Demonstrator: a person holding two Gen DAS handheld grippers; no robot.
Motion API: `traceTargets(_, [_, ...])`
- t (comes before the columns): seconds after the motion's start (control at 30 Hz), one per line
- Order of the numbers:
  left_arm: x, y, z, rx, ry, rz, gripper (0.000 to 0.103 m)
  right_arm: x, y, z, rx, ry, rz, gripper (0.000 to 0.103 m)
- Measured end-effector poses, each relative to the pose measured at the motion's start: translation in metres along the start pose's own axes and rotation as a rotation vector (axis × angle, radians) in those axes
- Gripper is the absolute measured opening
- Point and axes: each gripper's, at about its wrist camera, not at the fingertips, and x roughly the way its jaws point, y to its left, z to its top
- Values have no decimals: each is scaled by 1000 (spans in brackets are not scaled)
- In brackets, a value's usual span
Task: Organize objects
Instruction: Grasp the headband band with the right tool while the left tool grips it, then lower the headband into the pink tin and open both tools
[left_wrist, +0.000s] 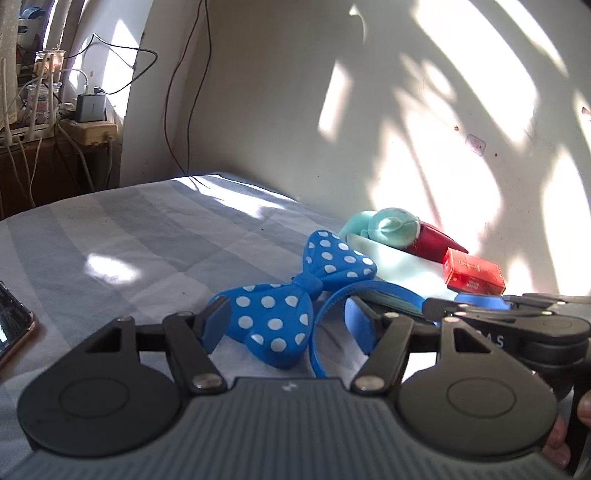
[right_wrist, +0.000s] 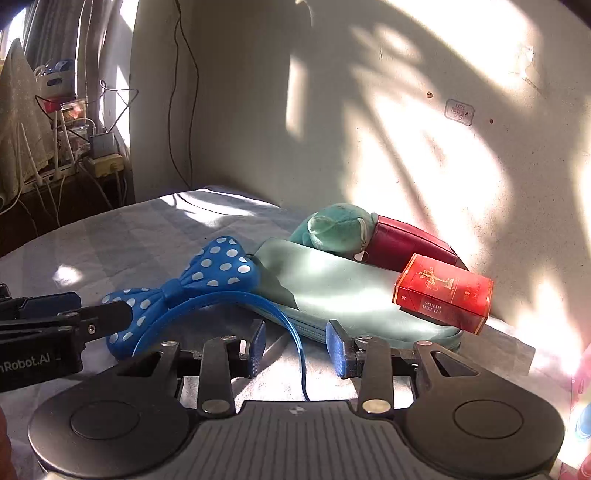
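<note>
A blue polka-dot bow (left_wrist: 291, 299) on a blue headband (left_wrist: 373, 288) lies on the striped bedsheet (left_wrist: 129, 236). My left gripper (left_wrist: 286, 323) is open, its fingers either side of the bow's near lobe. My right gripper (right_wrist: 295, 345) is open, with the headband's thin end (right_wrist: 291, 332) running between its fingers. The bow (right_wrist: 192, 288) also shows in the right wrist view, with the left gripper's fingers (right_wrist: 110, 314) at its left lobe. Behind lie a pale green pouch (right_wrist: 343, 291), a teal plush toy (right_wrist: 340, 229), a dark red case (right_wrist: 406, 243) and a red cigarette box (right_wrist: 443, 291).
The wall (left_wrist: 332, 110) runs close behind the objects. A phone (left_wrist: 11, 325) lies at the bed's left edge. A cluttered shelf with cables and a charger (left_wrist: 88, 107) stands beyond the bed at the far left.
</note>
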Motion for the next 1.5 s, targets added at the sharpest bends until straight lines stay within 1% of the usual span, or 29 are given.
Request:
traceTargets(0.03, [4, -4, -2, 18, 19, -3, 69, 7, -3, -1, 11, 23, 6, 29])
traceTargets(0.07, [13, -9, -5, 46, 60, 4, 69, 13, -7, -4, 30, 46, 23, 6])
traceTargets(0.1, [19, -12, -8, 67, 91, 17, 67, 17, -9, -5, 44, 64, 41, 0])
traceTargets(0.13, [25, -15, -10, 86, 125, 40, 65, 18, -11, -9, 66, 74, 44, 0])
traceTargets(0.2, [26, -13, -10, 77, 127, 41, 65, 10, -8, -14, 72, 72, 33, 0])
traceTargets(0.27, [28, -9, -10, 62, 141, 42, 65, -8, -4, -22, 64, 73, 26, 0])
traceTargets(0.33, [27, -9, -10, 58, 137, 43, 66, -25, -2, -32, 47, 77, 23, 1])
traceTargets(0.4, [26, -10, -10, 69, 143, 7, 67, -47, 2, -46, 40, 82, 23, 5])
traceTargets(0.47, [23, -18, -12, 117, 139, -39, 67, -64, 4, -59, 68, 87, 30, 9])
traceTargets(0.5, [22, -23, -14, 151, 139, -59, 66, -72, 6, -67, 84, 89, 17, 12])
traceTargets(0.57, [14, -36, -19, 242, 120, -99, 65, -85, 6, -80, 120, 84, -13, 13])
traceTargets(0.63, [7, -46, -25, 311, 100, -136, 59, -92, 2, -91, 178, 90, -25, 13])
traceTargets(0.7, [1, -57, -32, 392, 72, -149, 58, -98, -2, -99, 237, 82, -35, 13])
traceTargets(0.73, [-3, -60, -35, 420, 57, -160, 56, -101, -1, -101, 243, 78, -46, 13])
traceTargets(0.77, [-5, -61, -36, 430, 50, -166, 55, -103, 0, -102, 245, 73, -58, 13])
traceTargets(0.8, [-6, -61, -36, 439, 46, -174, 51, -105, 0, -103, 247, 66, -68, 13])
traceTargets(0.93, [-16, -60, -34, 415, 30, -195, 50, -119, -1, -107, 259, 11, -81, 13])
traceTargets(1.0, [-28, -65, -28, 412, -10, -202, 50, -130, -1, -107, 232, -35, -101, 12])
traceTargets(1.03, [-38, -72, -25, 422, -49, -208, 50, -135, -2, -106, 218, -59, -116, 11])
traceTargets(1.07, [-43, -76, -22, 428, -70, -214, 50, -141, -4, -104, 208, -86, -133, 11])
traceTargets(1.17, [-63, -108, -8, 465, -154, -258, 50, -160, -20, -102, 215, -158, -185, 10])
traceTargets(1.2, [-67, -117, -5, 476, -169, -273, 50, -166, -28, -102, 220, -179, -210, 9])
traceTargets(1.3, [-77, -161, 3, 531, -216, -341, 50, -185, -58, -103, 246, -230, -296, 9])
traceTargets(1.4, [-80, -212, 6, 567, -237, -423, 50, -204, -97, -109, 300, -268, -379, 9])
traceTargets(1.5, [-74, -259, 0, 578, -217, -491, 50, -217, -134, -118, 339, -278, -455, 9])
